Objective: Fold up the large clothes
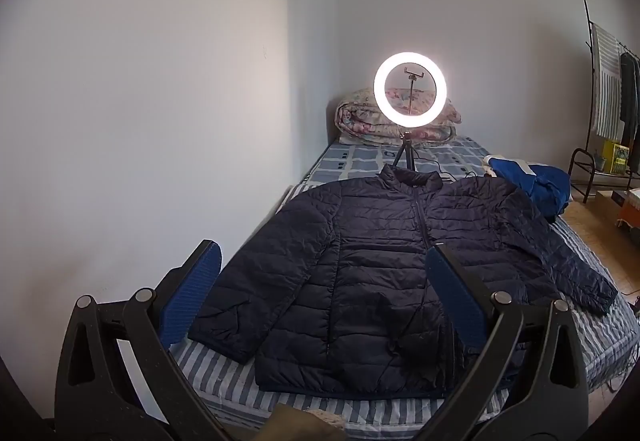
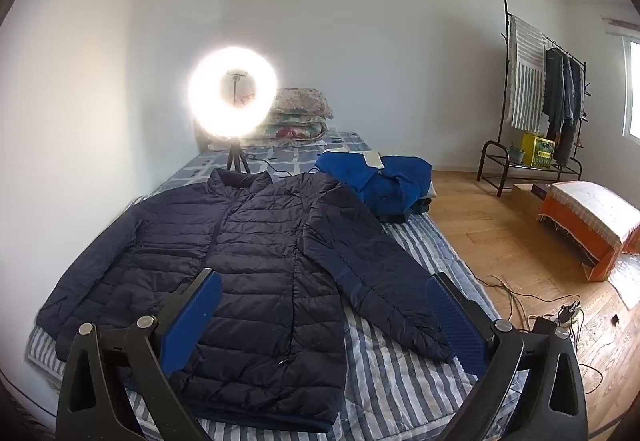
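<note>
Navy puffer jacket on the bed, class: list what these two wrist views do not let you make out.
- Navy puffer jacket: in the left wrist view the open left tool covers part of its hem.
- Phone holder inside the ring light: washed out by glare in the right wrist view.
- Blue garment: bunched up; its type is unclear.
- Yellow box on the rack: print too small.
- Right tool: open, holding nothing.

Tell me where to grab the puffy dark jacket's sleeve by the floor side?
Probably at the cuff of the navy jacket. That sleeve lies flat, angled out from the body, its end free on the striped bed. The open right gripper could come from the bed's floor side.
</note>
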Demonstrator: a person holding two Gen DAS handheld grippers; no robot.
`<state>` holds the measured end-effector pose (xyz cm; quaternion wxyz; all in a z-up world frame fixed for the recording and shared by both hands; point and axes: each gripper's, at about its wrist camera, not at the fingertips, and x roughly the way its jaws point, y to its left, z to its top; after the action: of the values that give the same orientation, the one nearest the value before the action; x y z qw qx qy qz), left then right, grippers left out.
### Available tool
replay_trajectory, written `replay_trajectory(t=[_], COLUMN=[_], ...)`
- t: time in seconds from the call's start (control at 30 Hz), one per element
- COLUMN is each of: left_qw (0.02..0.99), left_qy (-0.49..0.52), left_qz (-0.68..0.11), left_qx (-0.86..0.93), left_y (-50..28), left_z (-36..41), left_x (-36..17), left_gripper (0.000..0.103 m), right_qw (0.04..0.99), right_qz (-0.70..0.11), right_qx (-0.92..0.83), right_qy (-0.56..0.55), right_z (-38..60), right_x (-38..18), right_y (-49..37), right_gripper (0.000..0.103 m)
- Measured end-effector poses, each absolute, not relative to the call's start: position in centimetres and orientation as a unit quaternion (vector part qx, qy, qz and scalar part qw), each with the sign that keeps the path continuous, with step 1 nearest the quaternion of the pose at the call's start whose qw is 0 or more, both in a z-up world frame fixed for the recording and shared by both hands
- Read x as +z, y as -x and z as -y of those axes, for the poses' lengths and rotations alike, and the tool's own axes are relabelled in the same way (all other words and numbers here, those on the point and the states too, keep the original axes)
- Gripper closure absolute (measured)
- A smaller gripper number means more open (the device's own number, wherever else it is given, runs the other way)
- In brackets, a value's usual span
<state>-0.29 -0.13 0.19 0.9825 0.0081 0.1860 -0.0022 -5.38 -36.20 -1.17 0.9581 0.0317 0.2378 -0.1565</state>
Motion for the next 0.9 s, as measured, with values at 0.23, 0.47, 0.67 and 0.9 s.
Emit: replay_trajectory(t=[0.23, 0.47, 0.67, 0.9], left_qw=[0.982, 0.982, 0.983, 0.983], left_qy=[-0.007, -0.006, -0.006, -0.006], left_qz=[-0.187, -0.187, -0.185, -0.185], left_qx=[-0.005, -0.008, -0.007, -0.007], left_y=[0.11, 0.01, 0.02, 0.1], left_z=[0.07, 0.29, 0.13, 0.47], left_x=[0.17, 0.46, 0.79, 0.84], left_gripper=[0.0, 0.0, 0.0, 0.0], right_qw=[0.958, 0.958, 0.957, 0.955], right_qz=[-0.237, -0.236, -0.236, -0.239], right_qx=[-0.16, -0.163, -0.168, -0.175], right_qy=[-0.03, -0.03, -0.028, -0.028], right_z=[36.1, 36.16, 36.15, 36.25], right_x=[-1.19, -1.11, -1.05, -1.09], right_y=[5.37, 5.46, 5.37, 5.24], right_gripper=[0.0, 0.0, 0.0, 0.0])
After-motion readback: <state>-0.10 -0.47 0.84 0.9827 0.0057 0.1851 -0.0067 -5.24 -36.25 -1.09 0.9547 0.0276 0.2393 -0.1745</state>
